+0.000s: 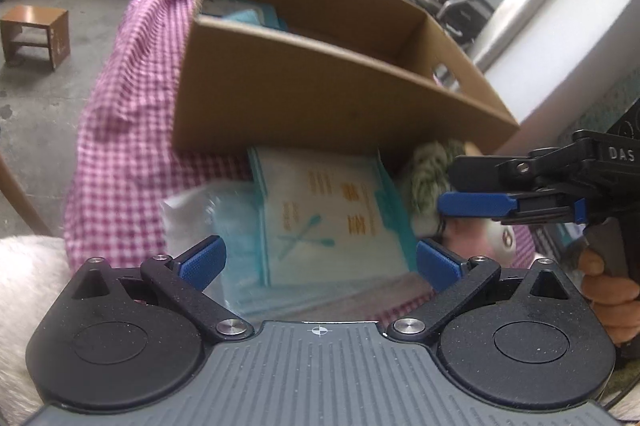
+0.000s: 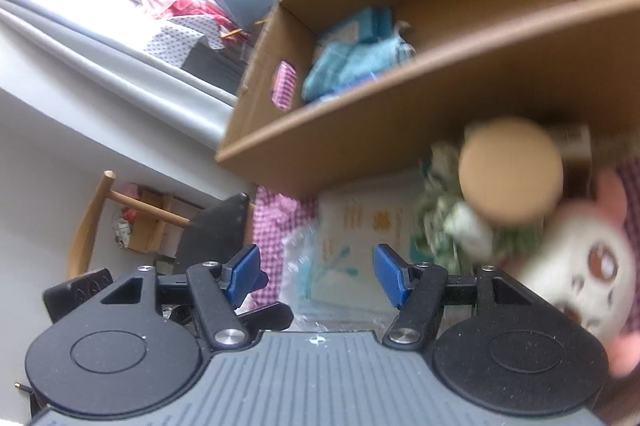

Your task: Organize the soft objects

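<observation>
Pink-checked cloth (image 1: 120, 146) forms the work surface. Left gripper (image 1: 320, 262): jaws spread wide, nothing between them. Directly ahead of it, against the near wall of the cardboard box (image 1: 320, 106), lies the flat cotton-swab packet (image 1: 332, 218), long axis running toward the box. Right gripper (image 2: 316, 274): jaws about half spread, empty, beside the packet. Judgement: the left hand is nearer and better aligned. Plush toy (image 2: 580, 266) rests right of the packet
</observation>
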`<state>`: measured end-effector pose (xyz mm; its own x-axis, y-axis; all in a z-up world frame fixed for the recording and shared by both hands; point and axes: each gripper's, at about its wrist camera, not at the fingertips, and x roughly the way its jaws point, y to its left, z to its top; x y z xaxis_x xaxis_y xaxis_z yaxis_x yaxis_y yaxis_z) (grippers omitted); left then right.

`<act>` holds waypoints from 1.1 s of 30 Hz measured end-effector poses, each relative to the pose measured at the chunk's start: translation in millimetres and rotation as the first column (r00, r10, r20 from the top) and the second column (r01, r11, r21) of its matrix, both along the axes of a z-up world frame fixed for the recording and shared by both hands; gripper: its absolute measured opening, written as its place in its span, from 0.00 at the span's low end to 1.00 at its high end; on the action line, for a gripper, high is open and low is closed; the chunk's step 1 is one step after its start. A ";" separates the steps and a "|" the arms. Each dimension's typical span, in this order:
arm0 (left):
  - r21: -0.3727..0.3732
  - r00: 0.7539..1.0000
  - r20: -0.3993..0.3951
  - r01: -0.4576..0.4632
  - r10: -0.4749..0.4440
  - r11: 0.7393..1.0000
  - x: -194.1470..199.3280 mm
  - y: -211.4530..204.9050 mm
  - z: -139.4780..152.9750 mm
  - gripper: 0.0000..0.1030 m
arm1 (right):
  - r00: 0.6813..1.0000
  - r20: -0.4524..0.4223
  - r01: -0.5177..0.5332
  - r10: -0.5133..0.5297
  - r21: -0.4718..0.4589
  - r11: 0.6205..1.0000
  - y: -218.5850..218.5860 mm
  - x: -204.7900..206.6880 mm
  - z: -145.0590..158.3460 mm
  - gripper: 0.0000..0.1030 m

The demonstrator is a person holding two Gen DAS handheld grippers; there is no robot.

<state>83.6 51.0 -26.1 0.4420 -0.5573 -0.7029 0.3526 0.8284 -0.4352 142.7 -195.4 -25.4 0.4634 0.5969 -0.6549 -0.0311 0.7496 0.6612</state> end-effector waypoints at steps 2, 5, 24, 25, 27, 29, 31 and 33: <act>0.013 1.000 0.010 0.017 -0.017 1.000 -3.9 -6.0 -3.4 0.97 | 1.000 -0.011 0.013 -0.013 -0.041 0.999 4.5 -5.1 -5.5 0.64; 0.031 0.999 0.030 0.036 -0.037 0.999 -6.8 -13.4 -7.3 0.93 | 0.999 -0.016 0.040 -0.042 -0.117 0.992 8.0 -10.6 -9.5 0.64; 0.096 1.000 0.009 0.012 -0.013 0.995 25.6 -26.1 -22.0 0.64 | 0.998 -0.004 0.059 -0.061 -0.170 0.984 11.7 -8.0 -17.9 0.61; 0.101 1.000 0.005 0.010 -0.010 0.995 27.9 -26.3 -23.3 0.63 | 0.998 -0.005 0.059 -0.061 -0.166 0.984 11.7 -7.9 -18.2 0.61; 0.103 1.000 0.004 0.006 -0.007 0.995 31.5 -26.4 -24.6 0.56 | 0.998 -0.008 0.061 -0.063 -0.156 0.986 11.0 -7.4 -18.7 0.61; 0.112 1.000 0.005 -0.006 0.006 0.994 34.6 -27.0 -25.0 0.47 | 0.998 -0.009 0.063 -0.065 -0.149 0.987 10.6 -7.2 -19.0 0.61; 0.123 1.000 0.009 -0.019 0.018 0.992 37.3 -25.5 -25.6 0.34 | 0.998 -0.009 0.064 -0.066 -0.145 0.987 10.1 -7.5 -18.8 0.61; 0.120 1.000 0.008 -0.027 0.026 0.992 39.0 -22.5 -25.9 0.27 | 0.998 -0.009 0.063 -0.065 -0.142 0.988 9.3 -7.7 -19.2 0.61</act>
